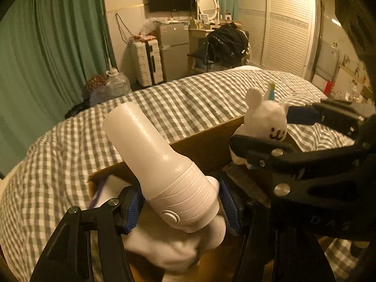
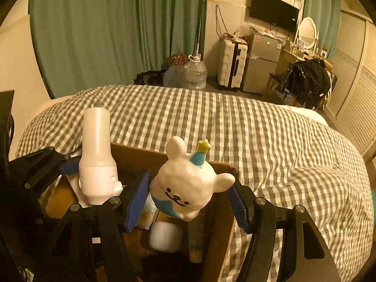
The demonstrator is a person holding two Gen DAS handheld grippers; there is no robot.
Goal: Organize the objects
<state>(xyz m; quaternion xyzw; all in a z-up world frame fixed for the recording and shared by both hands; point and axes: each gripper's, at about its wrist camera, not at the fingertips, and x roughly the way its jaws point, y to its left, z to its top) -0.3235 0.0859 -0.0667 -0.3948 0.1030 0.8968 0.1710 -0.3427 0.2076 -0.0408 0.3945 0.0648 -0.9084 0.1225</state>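
My left gripper (image 1: 181,202) is shut on the ribbed base of a white flashlight-shaped device (image 1: 162,164), held tilted over an open cardboard box (image 1: 202,148) on the bed. My right gripper (image 2: 190,197) is shut on a white bear figurine with a blue party hat (image 2: 188,185), held over the same box (image 2: 221,232). The figurine also shows in the left wrist view (image 1: 265,119), and the white device shows in the right wrist view (image 2: 97,155). Inside the box lie a white soft item (image 2: 165,236) and other things, partly hidden.
The box sits on a bed with a grey-and-white checked cover (image 2: 258,129). Beyond the bed are green curtains (image 2: 105,28), a water jug (image 2: 195,72), a white suitcase (image 2: 231,63), a small fridge (image 2: 263,61) and a chair with dark clothes (image 2: 307,80).
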